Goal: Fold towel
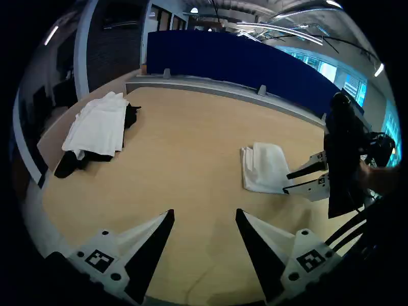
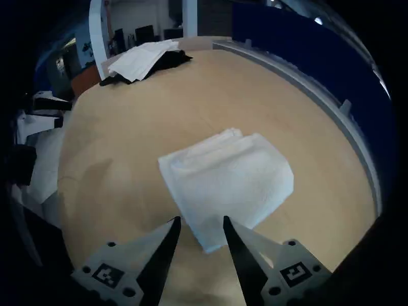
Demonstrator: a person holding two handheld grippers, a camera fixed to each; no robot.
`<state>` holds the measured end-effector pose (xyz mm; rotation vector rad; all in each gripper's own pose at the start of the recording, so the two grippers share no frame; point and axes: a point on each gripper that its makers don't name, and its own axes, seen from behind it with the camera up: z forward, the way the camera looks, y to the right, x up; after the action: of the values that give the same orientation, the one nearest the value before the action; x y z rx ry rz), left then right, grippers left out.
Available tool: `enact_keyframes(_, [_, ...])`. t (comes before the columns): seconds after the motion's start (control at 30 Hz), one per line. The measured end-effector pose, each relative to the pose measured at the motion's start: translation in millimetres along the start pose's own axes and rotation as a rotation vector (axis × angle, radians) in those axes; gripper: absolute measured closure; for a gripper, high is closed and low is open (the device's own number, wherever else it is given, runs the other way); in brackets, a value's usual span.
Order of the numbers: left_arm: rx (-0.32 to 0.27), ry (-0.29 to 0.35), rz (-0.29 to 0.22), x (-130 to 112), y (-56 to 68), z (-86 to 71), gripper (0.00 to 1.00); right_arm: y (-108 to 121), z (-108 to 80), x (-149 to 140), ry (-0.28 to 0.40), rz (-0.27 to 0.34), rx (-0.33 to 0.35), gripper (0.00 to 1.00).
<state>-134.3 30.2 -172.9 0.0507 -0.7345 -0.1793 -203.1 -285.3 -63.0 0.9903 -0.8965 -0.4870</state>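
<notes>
On the wooden table [image 1: 194, 153], the folded white towel [image 2: 229, 176] lies flat, its near corner reaching between the narrowly parted jaws of the right gripper [image 2: 200, 218], while the left gripper [image 1: 204, 214], jaws wide and empty, hovers well apart from it.

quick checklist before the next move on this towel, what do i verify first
1. Towel folded and lying flat on the table: ok, it sits as a compact rectangle.
2. Right gripper open: ok, there is a gap between its fingers. The towel's near corner lies in that gap, unpinched.
3. Left gripper free: ok, it is open over bare table and holds nothing.
4. Layer edges aligned: cannot tell, the far edge shows stacked layers that look slightly stepped.
5. Cloth pile out of the way: ok, it lies at the table's far side, well apart from the towel.
</notes>
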Motion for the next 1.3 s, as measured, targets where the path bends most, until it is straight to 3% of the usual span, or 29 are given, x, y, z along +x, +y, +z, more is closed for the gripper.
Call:
enact_keyframes(0.3, [-0.007,-0.003,0.003,-1.6,2.7,2.3,0.11,5.9,-7.8,-27.6,-0.025,0.052,-0.028,0.36])
enact_keyframes(0.5, [-0.011,-0.001,0.011,0.0,6.0,2.1,0.11,5.9,-5.5,-34.6,-0.037,0.054,-0.031,0.37])
enact_keyframes(0.8, [-0.007,0.000,0.004,0.7,6.2,0.4,0.11,7.2,-0.2,-40.8,-0.051,0.071,-0.036,0.62])
enact_keyframes(1.03, [-0.006,0.000,-0.006,-0.9,6.0,1.1,0.11,11.1,0.3,-40.2,-0.042,0.094,-0.043,0.87])
enact_keyframes(1.3, [-0.008,0.001,0.005,-0.2,7.4,0.2,0.11,10.2,0.7,-37.5,-0.025,0.084,-0.043,0.96])
